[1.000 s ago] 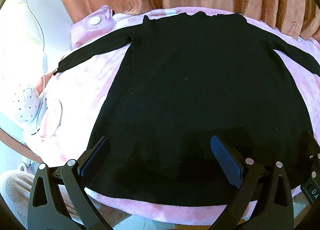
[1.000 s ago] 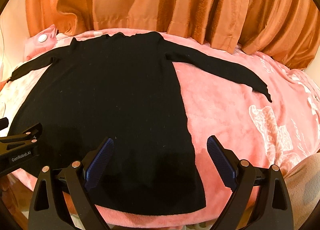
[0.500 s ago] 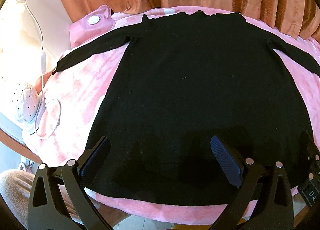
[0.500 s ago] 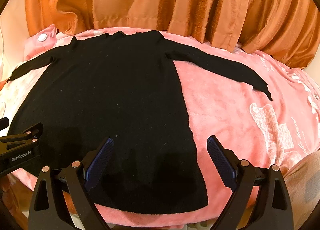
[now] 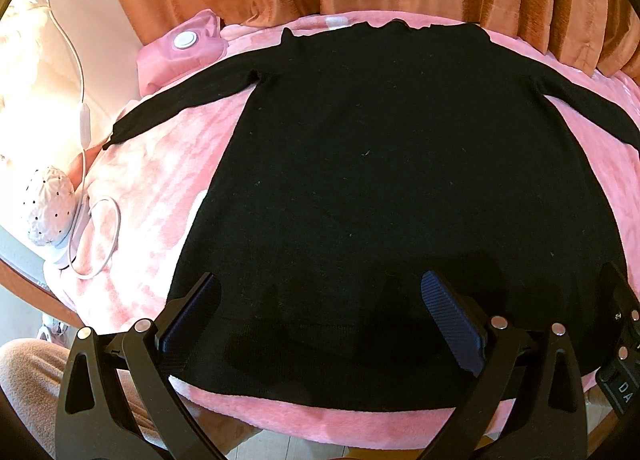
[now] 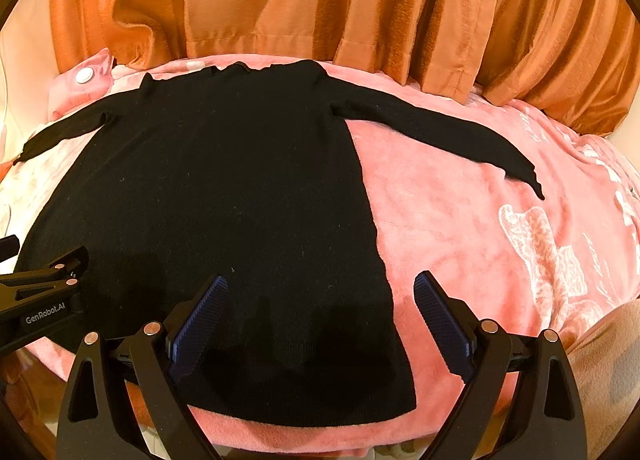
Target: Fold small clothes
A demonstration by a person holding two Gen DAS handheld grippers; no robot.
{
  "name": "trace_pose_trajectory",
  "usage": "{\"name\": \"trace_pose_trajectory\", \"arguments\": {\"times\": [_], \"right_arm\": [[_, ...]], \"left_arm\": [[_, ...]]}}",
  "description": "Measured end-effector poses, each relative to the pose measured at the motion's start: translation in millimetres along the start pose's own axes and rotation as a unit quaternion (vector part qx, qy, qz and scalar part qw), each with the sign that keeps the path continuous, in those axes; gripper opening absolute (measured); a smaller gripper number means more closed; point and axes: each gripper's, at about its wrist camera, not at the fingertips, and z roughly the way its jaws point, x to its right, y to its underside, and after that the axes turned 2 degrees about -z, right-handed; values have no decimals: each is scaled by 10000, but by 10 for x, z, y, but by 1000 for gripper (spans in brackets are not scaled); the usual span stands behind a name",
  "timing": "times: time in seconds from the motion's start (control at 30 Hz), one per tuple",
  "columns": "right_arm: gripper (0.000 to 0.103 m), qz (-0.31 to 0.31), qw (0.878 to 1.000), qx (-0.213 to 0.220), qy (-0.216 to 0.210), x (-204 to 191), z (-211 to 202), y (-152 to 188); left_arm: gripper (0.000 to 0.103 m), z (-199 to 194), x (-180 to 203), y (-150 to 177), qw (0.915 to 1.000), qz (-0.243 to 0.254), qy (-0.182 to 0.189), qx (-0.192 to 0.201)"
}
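Observation:
A black long-sleeved sweater (image 5: 380, 188) lies flat on a pink blanket (image 5: 160, 196), neck toward the curtain, both sleeves spread out sideways. It also shows in the right wrist view (image 6: 224, 196). My left gripper (image 5: 320, 320) is open and empty, hovering above the hem near its left corner. My right gripper (image 6: 320, 320) is open and empty above the hem near its right corner, its right finger over bare blanket (image 6: 460, 228). The left gripper's body (image 6: 36, 300) shows at the left edge of the right wrist view.
An orange curtain (image 6: 320, 0) hangs behind the bed. A pink pouch with a white button (image 5: 184, 44) lies at the far left. A white dotted lamp (image 5: 48, 212) and its cord (image 5: 96, 244) sit at the left edge. The person's knees show at the lower corners.
Both grippers have drawn back slightly toward me and a bit upward, so more of the hem shows. The sweater has not moved.

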Motion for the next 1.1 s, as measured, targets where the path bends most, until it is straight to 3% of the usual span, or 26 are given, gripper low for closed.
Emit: {"name": "trace_pose_trajectory", "arguments": {"times": [0.43,0.53,0.6,0.73,0.83,0.93,1.0,1.07,1.1], "right_arm": [[92,10,10000,-8,-20,7,12,5],[92,135,9997,-33,-192,163,44,-113],[92,422,9987,-28,-291,429,65,-336],[92,1683,9836,-112,-644,1478,211,-894],[92,2357,9703,-415,-359,2296,548,-1110],[89,2956,9473,-1229,-149,2928,1123,-1094],[70,3302,9258,-1834,-169,3195,1538,-977],[65,3532,9124,-2062,-169,3336,1771,-894],[67,3555,9150,-1903,-143,3381,1829,-907]], "left_arm": [[98,25,34,-2,10000,16,-12,-38],[98,22,-6,-59,10000,-28,46,-72],[98,-54,-94,-193,9996,-146,235,25],[98,-330,-327,-538,9958,-463,594,519],[98,-459,-438,-750,9918,-561,890,728],[98,-429,-524,-899,9881,-688,1129,791],[98,-331,-566,-932,9867,-851,1130,807],[98,-207,-593,-941,9858,-1013,1160,670],[98,-147,-597,-943,9855,-1067,1186,579]]}}
